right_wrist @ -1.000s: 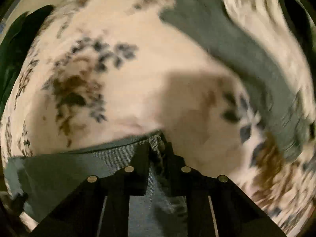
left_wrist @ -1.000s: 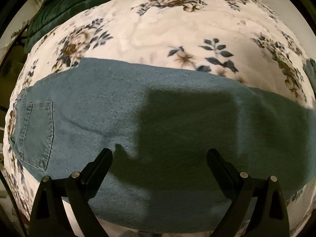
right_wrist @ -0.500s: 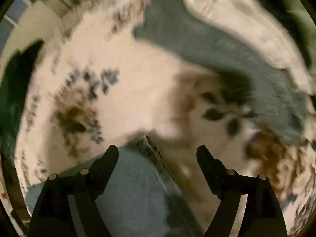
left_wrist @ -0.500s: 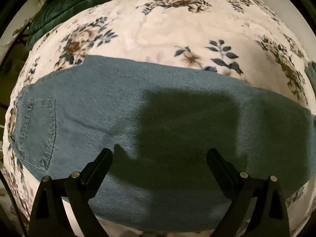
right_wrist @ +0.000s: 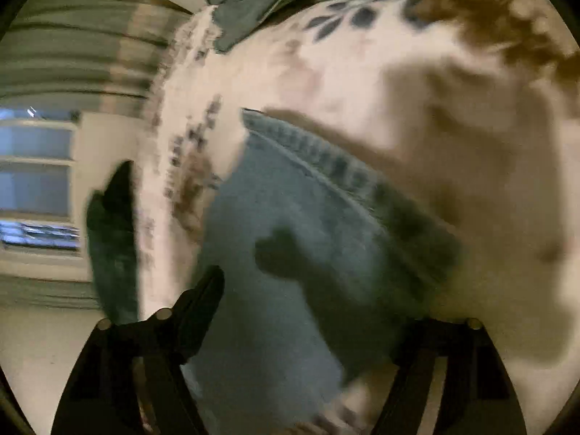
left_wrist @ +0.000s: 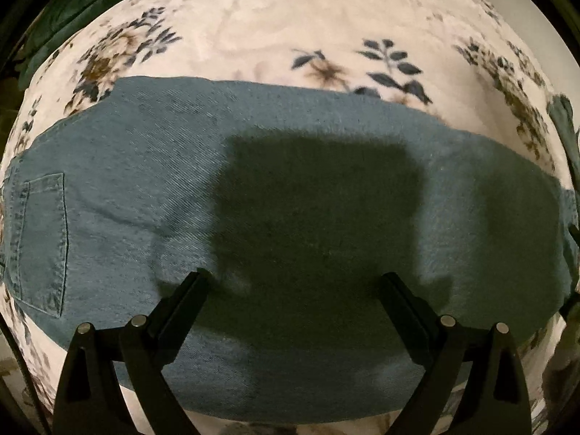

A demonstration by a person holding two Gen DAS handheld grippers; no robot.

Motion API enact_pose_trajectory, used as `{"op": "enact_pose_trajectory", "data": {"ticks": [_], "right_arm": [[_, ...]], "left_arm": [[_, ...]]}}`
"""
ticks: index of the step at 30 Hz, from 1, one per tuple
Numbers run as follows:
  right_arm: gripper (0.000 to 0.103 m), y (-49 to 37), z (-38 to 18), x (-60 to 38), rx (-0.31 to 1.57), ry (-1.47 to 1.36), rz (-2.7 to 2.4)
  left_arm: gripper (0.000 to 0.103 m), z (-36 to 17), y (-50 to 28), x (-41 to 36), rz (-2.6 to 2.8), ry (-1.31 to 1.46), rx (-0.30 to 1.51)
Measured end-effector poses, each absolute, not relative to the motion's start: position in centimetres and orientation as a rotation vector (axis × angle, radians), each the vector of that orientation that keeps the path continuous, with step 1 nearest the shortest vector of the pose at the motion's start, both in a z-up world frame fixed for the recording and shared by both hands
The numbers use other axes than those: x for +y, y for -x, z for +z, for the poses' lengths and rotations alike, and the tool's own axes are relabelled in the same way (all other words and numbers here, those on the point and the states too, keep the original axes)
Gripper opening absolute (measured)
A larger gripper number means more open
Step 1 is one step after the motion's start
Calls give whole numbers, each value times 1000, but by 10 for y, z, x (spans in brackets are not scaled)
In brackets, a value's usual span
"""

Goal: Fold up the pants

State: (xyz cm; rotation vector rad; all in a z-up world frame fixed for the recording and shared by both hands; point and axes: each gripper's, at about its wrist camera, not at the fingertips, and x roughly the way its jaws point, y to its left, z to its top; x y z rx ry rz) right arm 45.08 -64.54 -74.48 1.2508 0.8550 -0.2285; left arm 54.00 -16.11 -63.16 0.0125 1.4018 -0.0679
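Both claws are seen spread wide with nothing gripped. The left claw (left_wrist: 293, 282) is pointed down over the denim pants (left_wrist: 145, 181), which are laid flat across a floral blanket (left_wrist: 253, 29). The right claw (right_wrist: 311, 297), its jaws just narrowed slightly, is held above the hem (right_wrist: 326, 159).

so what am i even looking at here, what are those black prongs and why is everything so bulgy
Each picture comes from a wide-angle camera on a hand-held gripper, looking out along its two black fingers; that lens causes the bulge. No robot: a person holds one in each hand. The left gripper points down at jeans laid flat on a flowered blanket; its jaws are open, holding nothing. The right gripper, blurred, shows the jeans' stitched edge. Its jaws have just been opening and grip nothing.
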Motion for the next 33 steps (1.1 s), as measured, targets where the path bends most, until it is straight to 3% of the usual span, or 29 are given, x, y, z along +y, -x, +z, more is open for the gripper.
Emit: {"op": "enact_pose_trajectory", "data": {"ticks": [2,3,4,5,10,20,33], "right_arm": [[77,-458,-758,-646,861,-1264,-241],[69,-457,-758,-646,852,-1265,-253],[26,-457,-754,-646,875,-1213,-296],[12,-455,-752,-646,867,-1210,-282],[8,-456,-726,-641,887,-1042,-304],[7,-457,-690,-632,853,-1006,-371],[7,-484,-576,-508,769,-766,-369]], "left_arm": [[97,-632,-539,-163,-68,-21,1407],[97,-632,-539,-163,-69,-21,1409],[97,-631,-539,-163,-70,-19,1412],[97,-630,-538,-162,-69,-19,1413],[97,-617,-533,-150,-34,-44,1400],[97,-564,-513,-84,57,29,1347],[97,-550,-499,51,97,197,1284]]}}
